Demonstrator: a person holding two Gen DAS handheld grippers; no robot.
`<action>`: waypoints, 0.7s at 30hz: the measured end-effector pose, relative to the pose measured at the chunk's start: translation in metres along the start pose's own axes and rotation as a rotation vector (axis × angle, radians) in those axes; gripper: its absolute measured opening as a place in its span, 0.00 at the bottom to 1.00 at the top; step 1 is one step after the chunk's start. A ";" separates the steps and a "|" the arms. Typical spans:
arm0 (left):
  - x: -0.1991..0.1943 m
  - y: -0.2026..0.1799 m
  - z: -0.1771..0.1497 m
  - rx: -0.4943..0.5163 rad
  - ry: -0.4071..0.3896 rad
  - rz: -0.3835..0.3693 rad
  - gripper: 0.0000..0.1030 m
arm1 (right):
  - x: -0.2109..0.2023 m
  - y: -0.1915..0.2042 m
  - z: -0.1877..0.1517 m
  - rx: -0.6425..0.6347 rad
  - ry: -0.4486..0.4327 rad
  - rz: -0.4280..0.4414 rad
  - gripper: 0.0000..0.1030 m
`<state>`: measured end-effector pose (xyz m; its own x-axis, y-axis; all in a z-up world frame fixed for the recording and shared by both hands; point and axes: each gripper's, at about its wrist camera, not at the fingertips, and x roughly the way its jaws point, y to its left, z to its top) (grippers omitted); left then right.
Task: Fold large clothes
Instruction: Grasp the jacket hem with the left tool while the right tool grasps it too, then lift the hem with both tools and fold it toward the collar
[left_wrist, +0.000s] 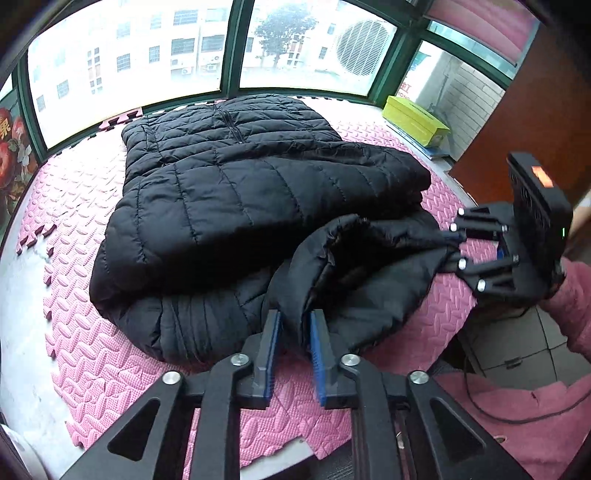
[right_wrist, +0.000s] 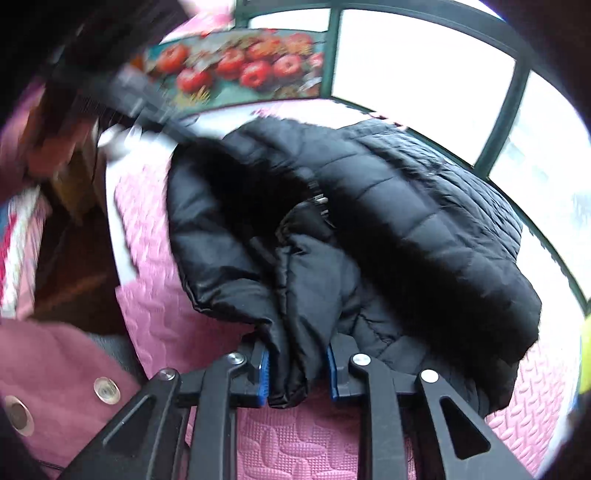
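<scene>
Approx halfway imo: your jacket (left_wrist: 236, 192) is folded across the body, but the hood end (left_wrist: 354, 266) is still loose on the mat (left_wrist: 92, 362). Right tongs (right_wrist: 297, 365) pinching that fabric, left tongs (left_wrist: 293, 347) slightly spread, gripping nothing afaict.

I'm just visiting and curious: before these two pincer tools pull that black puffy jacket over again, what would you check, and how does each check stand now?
1. Right gripper clamps a fold of the black quilted puffer jacket: ok.
2. Left gripper has fabric pressed between its blue pads: cannot tell, its jaws stand slightly apart at the jacket's edge.
3. Jacket lies on the pink foam mat: ok.
4. Sleeve folded across the body: ok.
5. Yellow-green cardboard box clear of the jacket: ok.
</scene>
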<state>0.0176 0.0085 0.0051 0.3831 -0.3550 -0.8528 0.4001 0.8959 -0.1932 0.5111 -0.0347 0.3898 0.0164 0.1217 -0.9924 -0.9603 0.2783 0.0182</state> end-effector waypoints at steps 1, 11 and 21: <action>-0.004 -0.001 -0.008 0.021 -0.019 0.013 0.53 | -0.005 -0.007 0.006 0.046 -0.018 0.013 0.23; -0.004 -0.007 -0.054 0.207 -0.108 0.222 0.86 | -0.032 -0.047 0.027 0.224 -0.114 0.059 0.22; 0.047 -0.011 -0.053 0.441 -0.175 0.483 0.71 | -0.037 -0.050 0.032 0.249 -0.116 0.048 0.22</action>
<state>-0.0128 -0.0038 -0.0586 0.7187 -0.0134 -0.6952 0.4380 0.7853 0.4376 0.5678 -0.0229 0.4290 0.0178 0.2447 -0.9694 -0.8632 0.4930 0.1086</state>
